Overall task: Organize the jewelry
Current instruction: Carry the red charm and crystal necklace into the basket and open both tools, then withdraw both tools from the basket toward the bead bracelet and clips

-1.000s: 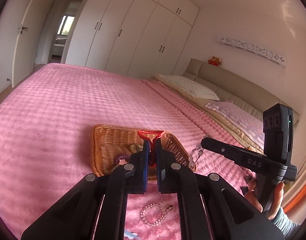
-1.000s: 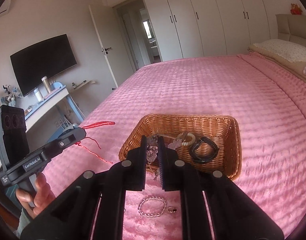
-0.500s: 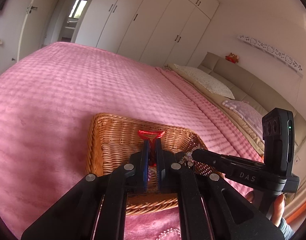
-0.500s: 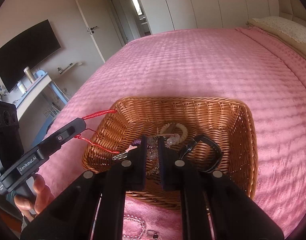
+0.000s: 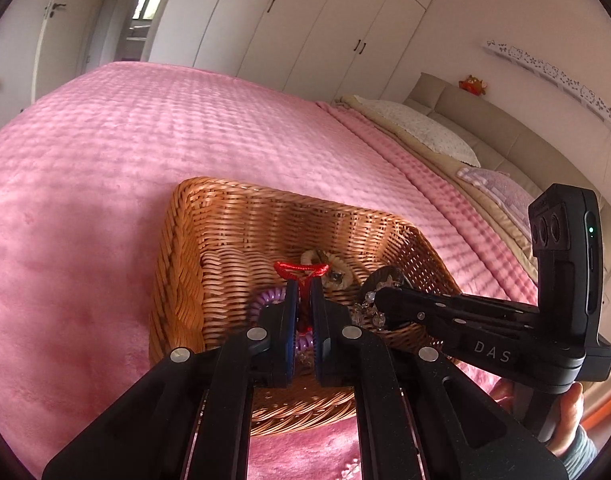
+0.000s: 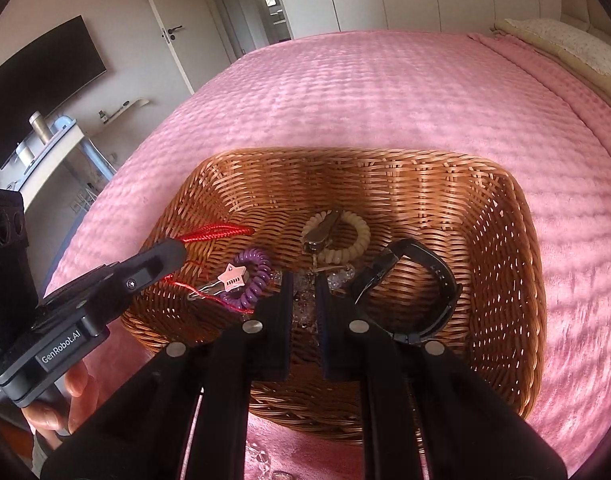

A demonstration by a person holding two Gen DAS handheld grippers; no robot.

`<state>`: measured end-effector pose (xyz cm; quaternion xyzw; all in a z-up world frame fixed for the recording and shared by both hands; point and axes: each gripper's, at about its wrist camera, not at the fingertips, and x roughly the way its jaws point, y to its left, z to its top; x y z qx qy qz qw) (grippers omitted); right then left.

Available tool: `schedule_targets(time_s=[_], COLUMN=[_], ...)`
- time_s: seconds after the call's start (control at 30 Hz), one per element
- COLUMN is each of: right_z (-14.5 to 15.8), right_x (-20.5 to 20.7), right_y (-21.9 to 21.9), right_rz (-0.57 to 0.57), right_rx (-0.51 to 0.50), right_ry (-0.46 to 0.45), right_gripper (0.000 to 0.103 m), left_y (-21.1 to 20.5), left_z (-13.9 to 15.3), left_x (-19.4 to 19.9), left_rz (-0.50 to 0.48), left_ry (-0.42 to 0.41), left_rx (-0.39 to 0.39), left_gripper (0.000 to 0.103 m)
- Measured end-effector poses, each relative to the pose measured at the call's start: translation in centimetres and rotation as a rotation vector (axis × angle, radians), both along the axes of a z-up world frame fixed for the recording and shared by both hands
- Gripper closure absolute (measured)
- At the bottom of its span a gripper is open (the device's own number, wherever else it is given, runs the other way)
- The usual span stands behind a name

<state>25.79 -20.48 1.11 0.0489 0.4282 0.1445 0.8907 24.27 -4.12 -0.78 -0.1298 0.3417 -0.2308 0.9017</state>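
Both grippers hang over the rectangular woven wicker basket (image 6: 501,240) that sits on the pink quilted bedspread (image 6: 385,92), so the step in hand looks like dropping two pieces into it. The left gripper (image 5: 304,284), low centre of its own view, is clenched on a red braided cord (image 5: 301,269) whose loop sticks up past the tips. The right gripper (image 6: 304,280), low centre of its view, is pinched on a clear crystal bead strand (image 6: 305,306) that dangles between its fingers. Already lying in the basket are a purple coiled hair tie (image 6: 254,276) with a pink star clip (image 6: 233,277), a cream coiled hair tie (image 6: 345,240) and a black wristwatch (image 6: 421,280). Next, each gripper likely needs to open just above the basket floor, letting cord and beads fall clear of the rim
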Motion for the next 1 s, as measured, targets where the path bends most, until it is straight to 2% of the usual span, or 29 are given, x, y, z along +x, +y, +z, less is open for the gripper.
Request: schedule_targets(time_s=[0.1, 0.13, 0.17, 0.2, 0.23, 0.27, 0.43, 0.7, 0.87, 1.0], right_z=[-0.3, -0.3, -0.3, -0.2, -0.1, 0.1, 1.5, 3.9, 4.3, 3.7], right_x=[0.0, 0.0, -0.1, -0.2, -0.4, -0.7, -2.7, -7.5, -10.5, -12.8], right_y=[0.0, 0.0, -0.1, -0.2, -0.3, -0.3, -0.9, -0.8, -0.5, -0.5], right_rz=[0.005, 0.003, -0.002, -0.005, -0.008, -0.008, -0.01, 0.014, 0.032, 0.032], right_rx=[0.005, 0.0, -0.004, -0.002, 0.003, 0.008, 0.034, 0.026, 0.025, 0.008], right_ry=[0.014, 0.018, 0.019, 0.017, 0.011, 0.003, -0.023, -0.089, -0.115, -0.14], right_gripper=[0.092, 0.088, 0.079, 0.073, 0.064, 0.062, 0.061, 0.061, 0.061, 0.061], left_y=[-0.1, 0.0, 0.0, 0.0, 0.1, 0.2, 1.0, 3.2, 5.5, 7.2], left_z=[0.0, 0.0, 0.0, 0.0, 0.1, 0.3, 2.1, 5.6, 5.9, 5.2], left_x=[0.0, 0.0, 0.0, -0.1, -0.3, -0.5, -2.3, -8.2, -12.5, -15.0], left_rz=[-0.016, -0.018, -0.024, -0.024, -0.021, -0.021, -0.041, -0.047, -0.014, 0.02], left_ry=[0.009, 0.009, 0.013, 0.015, 0.009, 0.001, -0.041, -0.134, -0.15, -0.133], left_rx=[-0.006, -0.007, -0.011, -0.015, -0.019, -0.02, -0.063, -0.1, -0.109, -0.115], left_gripper=[0.098, 0.094, 0.091, 0.079, 0.074, 0.074, 0.064, 0.064, 0.062, 0.062])
